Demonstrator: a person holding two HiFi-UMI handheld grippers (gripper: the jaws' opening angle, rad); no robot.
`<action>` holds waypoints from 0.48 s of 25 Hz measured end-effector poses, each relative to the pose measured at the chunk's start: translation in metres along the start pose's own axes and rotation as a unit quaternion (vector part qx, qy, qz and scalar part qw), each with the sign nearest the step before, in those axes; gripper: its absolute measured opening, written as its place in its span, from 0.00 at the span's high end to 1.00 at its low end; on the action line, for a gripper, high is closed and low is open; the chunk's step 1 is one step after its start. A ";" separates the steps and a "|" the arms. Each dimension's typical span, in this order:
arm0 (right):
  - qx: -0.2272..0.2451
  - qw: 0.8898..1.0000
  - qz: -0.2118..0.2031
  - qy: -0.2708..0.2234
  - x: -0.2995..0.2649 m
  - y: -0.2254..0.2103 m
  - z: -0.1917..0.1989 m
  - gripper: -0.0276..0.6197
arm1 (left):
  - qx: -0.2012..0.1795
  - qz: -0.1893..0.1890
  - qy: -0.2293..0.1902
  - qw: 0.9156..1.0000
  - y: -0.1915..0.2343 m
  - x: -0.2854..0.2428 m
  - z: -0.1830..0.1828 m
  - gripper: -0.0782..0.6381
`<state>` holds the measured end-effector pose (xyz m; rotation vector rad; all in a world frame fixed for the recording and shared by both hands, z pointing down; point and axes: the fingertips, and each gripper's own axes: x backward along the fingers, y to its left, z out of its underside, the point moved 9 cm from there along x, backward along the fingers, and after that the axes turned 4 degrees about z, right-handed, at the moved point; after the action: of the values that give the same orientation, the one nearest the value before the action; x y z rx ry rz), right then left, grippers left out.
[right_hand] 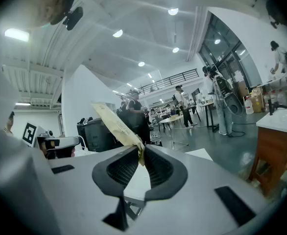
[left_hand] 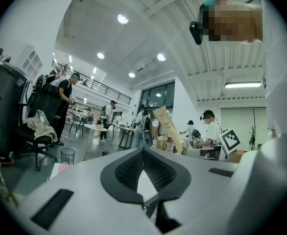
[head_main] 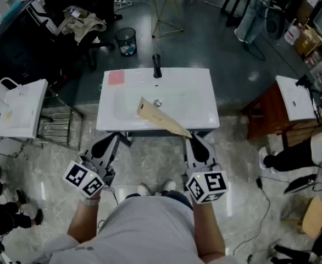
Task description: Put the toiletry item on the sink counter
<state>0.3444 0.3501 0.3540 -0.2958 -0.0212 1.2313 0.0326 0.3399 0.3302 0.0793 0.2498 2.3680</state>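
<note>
Grey stone floor of an open workshop, with a white sink on a stand before the person. Right gripper: jaws closed on the near end of a flat tan packet, which slants out over the basin, its far end near the drain; left gripper: jaws closed tip to tip, nothing between, held low by the sink's front left corner. Beyond: black tap at the back rim, pink square on the back left corner, wastebasket behind.

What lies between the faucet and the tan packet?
The drain: the head view shows it in the basin, just behind the packet pinched by the right tongs.
</note>
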 end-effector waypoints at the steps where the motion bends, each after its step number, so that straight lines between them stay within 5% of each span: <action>1: 0.001 1.000 -0.003 0.000 -0.001 0.000 -0.002 0.88 | -0.001 -0.001 -0.001 1.000 -0.001 -0.002 -0.002 0.87; 12: 0.000 1.000 -0.026 -0.011 0.001 -0.031 -0.008 0.88 | -0.008 -0.014 0.001 1.000 -0.023 -0.034 -0.001 0.87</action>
<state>0.3749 0.3404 0.3532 -0.2798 -0.0473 1.1826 0.0727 0.3324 0.3252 0.0652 0.2328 2.3430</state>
